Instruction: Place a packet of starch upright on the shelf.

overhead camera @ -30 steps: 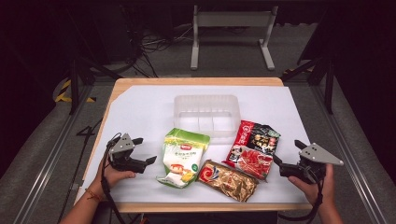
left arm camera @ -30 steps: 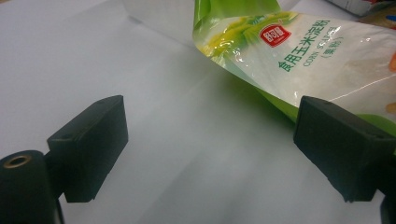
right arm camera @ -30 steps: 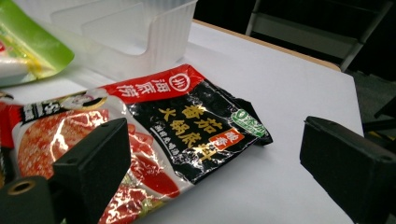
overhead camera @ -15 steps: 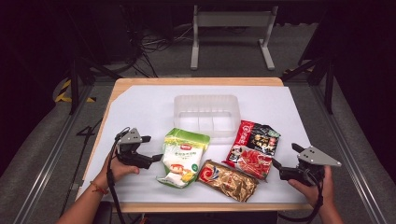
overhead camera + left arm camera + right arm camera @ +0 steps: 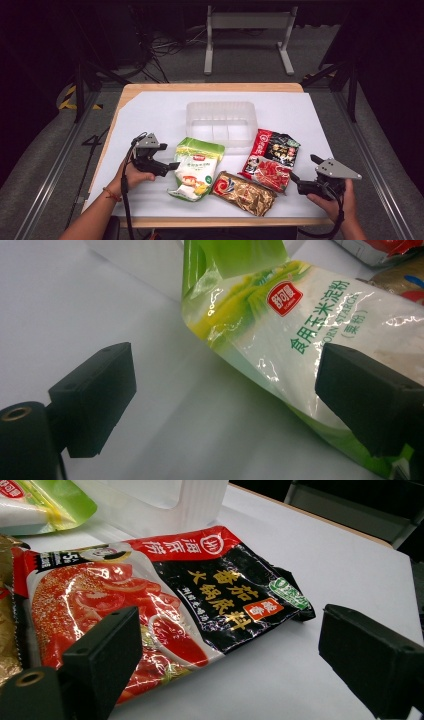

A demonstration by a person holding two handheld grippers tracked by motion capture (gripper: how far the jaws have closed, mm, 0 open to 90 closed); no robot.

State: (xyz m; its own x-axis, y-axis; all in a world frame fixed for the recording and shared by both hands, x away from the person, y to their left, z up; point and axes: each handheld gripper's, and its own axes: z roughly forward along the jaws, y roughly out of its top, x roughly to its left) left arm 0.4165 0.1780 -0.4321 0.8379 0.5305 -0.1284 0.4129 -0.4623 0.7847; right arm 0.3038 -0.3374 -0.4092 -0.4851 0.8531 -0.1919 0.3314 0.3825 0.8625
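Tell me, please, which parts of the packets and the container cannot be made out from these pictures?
- Green starch bag: in the left gripper view its top and right side are cut off by the frame edges, and the right jaw covers its lower corner.
- Red-and-black sauce packet: in the right gripper view the left jaw hides its near edge.
- Gold packet: in the high view its print is too small to read.
- Clear plastic container: in the high view its far inner wall is too blurred to judge.

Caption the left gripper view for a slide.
Open left gripper closing in on the edge of a green starch bag on the white table.
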